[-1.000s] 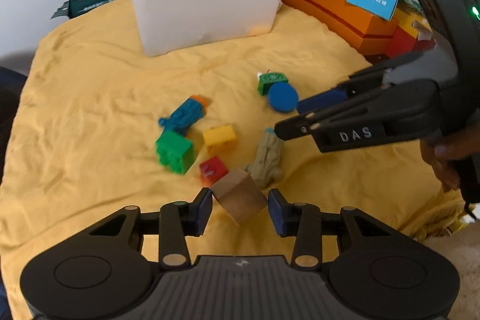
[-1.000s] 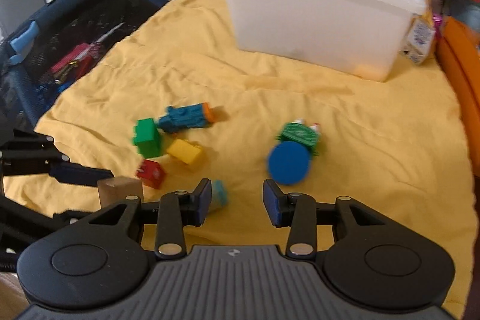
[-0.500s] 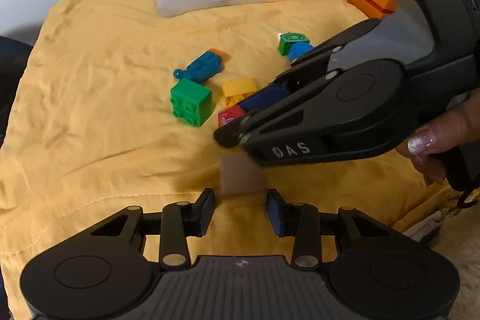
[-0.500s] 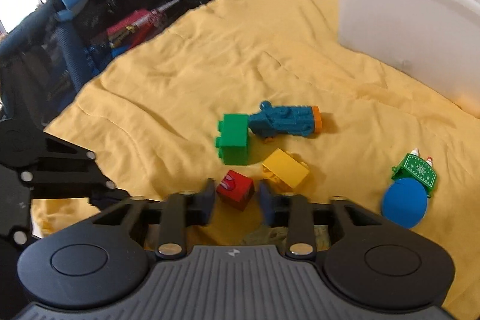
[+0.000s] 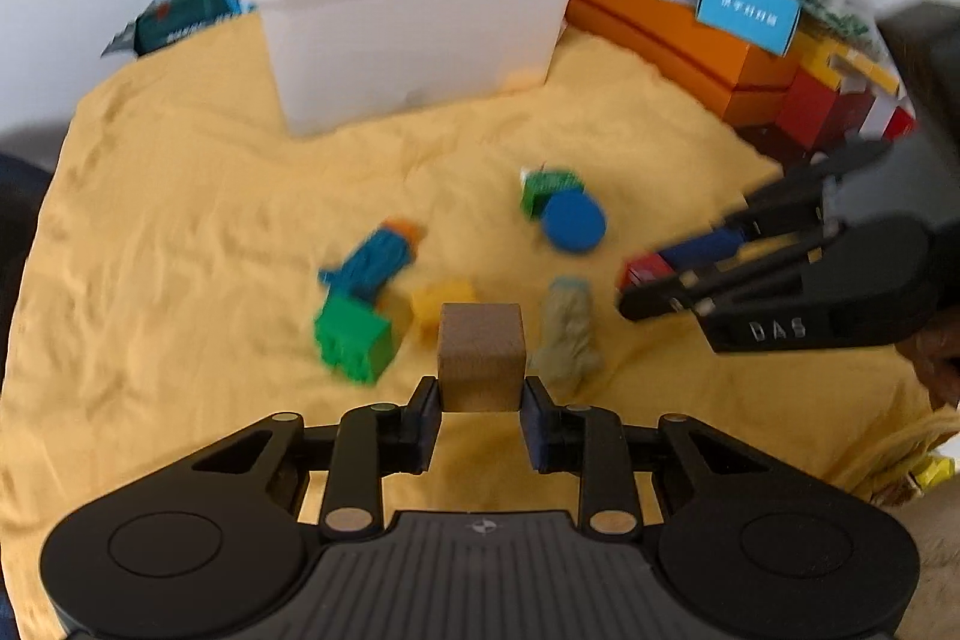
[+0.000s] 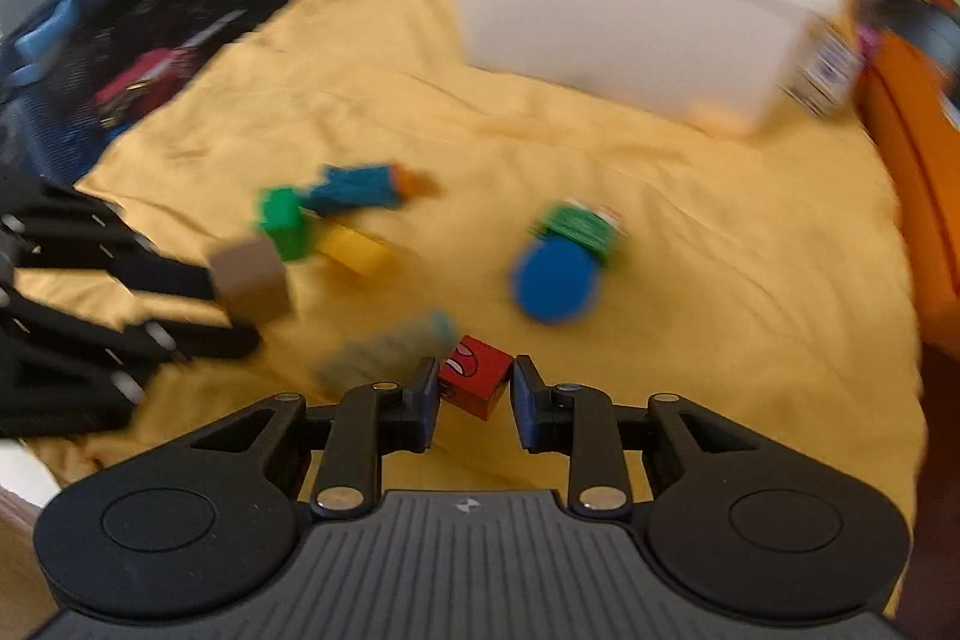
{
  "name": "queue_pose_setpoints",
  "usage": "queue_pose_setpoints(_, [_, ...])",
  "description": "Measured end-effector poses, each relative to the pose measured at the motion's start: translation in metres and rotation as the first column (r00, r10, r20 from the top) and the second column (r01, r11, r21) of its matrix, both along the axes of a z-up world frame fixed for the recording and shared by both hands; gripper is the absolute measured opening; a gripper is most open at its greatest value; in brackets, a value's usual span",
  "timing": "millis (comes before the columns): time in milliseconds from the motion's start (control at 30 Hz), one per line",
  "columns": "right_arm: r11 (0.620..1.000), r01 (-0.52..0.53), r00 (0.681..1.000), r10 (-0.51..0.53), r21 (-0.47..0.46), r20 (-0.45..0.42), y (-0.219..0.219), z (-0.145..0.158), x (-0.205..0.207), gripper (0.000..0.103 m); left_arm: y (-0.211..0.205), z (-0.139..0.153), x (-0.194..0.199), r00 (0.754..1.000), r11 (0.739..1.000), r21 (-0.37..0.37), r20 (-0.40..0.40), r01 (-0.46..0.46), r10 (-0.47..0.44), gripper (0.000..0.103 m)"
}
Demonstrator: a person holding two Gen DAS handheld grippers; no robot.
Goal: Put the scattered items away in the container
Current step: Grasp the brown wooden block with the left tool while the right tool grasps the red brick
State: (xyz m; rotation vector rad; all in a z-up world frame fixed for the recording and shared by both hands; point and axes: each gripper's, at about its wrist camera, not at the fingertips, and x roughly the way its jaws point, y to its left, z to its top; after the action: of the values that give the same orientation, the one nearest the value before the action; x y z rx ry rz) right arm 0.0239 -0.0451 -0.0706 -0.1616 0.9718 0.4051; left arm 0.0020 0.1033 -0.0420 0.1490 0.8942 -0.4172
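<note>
My left gripper (image 5: pixel 480 400) has a brown wooden cube (image 5: pixel 480 355) between its pads, and the jaws are closing on it, pressing both sides. In the right wrist view the cube (image 6: pixel 249 280) hangs just above the yellow cloth. My right gripper (image 6: pixel 471 394) is shut on a small red cube (image 6: pixel 477 376); seen from the left it (image 5: pixel 654 280) is at the right with the red cube (image 5: pixel 645 271). The white container (image 5: pixel 408 34) stands open at the back. On the cloth lie a green brick (image 5: pixel 354 340), teal toy (image 5: pixel 375 262), yellow brick (image 5: pixel 444 301), blue disc (image 5: pixel 573 220), green box (image 5: pixel 546 187) and grey-green figure (image 5: pixel 567 334).
Orange boxes (image 5: pixel 672 40) with a blue carton (image 5: pixel 750 7) line the right side of the yellow cloth (image 5: pixel 180 220). A dark mesh bag (image 6: pixel 120 40) sits off the cloth's left edge. Packets and toys are piled behind the container.
The left jaws closed in on the brown cube. The right gripper swung left over the pile, shut on the red cube, then drew back to the right with it.
</note>
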Motion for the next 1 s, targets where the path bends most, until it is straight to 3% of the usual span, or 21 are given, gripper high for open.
queue_pose_setpoints(200, [0.996,0.087,0.996,-0.087,-0.024,0.015,-0.024,0.004,0.004,0.029,-0.006,0.025,0.025,0.998,0.999,-0.032,0.067,0.002,0.000,0.032])
queue_pose_setpoints(233, [0.995,0.091,0.995,-0.090,-0.027,0.031,-0.026,0.009,0.007,0.029,-0.007,0.030,0.030,0.996,1.000,-0.026,0.092,-0.006,0.009,0.032])
queue_pose_setpoints(300, [0.995,0.095,0.994,-0.092,-0.036,0.065,-0.028,0.017,0.013,0.029,-0.008,0.044,0.044,0.990,0.999,-0.028,0.138,-0.016,0.019,0.020])
queue_pose_setpoints(567, [0.995,0.091,0.970,-0.079,-0.040,0.228,-0.020,0.066,0.060,0.029,-0.010,0.102,0.094,0.957,0.999,-0.052,0.288,-0.006,0.020,0.022])
queue_pose_setpoints(667, [0.996,0.090,0.968,-0.081,-0.028,0.239,-0.017,0.069,0.067,0.029,-0.002,0.100,0.096,0.968,0.999,-0.053,0.250,-0.011,0.024,0.026])
queue_pose_setpoints(767, [0.996,0.090,0.980,-0.090,0.006,0.177,-0.020,0.054,0.060,0.029,0.011,0.074,0.085,0.991,0.997,-0.072,0.130,0.005,0.005,0.027])
queue_pose_setpoints(900, [0.995,0.097,0.993,-0.098,0.019,0.069,-0.029,0.020,0.039,0.029,0.016,0.024,0.049,0.999,0.999,-0.025,-0.025,0.029,-0.030,0.028])
queue_pose_setpoints(1000, [0.996,0.086,0.996,-0.086,0.023,-0.006,-0.034,0.000,0.023,0.029,0.017,-0.001,0.024,0.995,0.997,0.033,-0.080,0.065,-0.062,0.030])
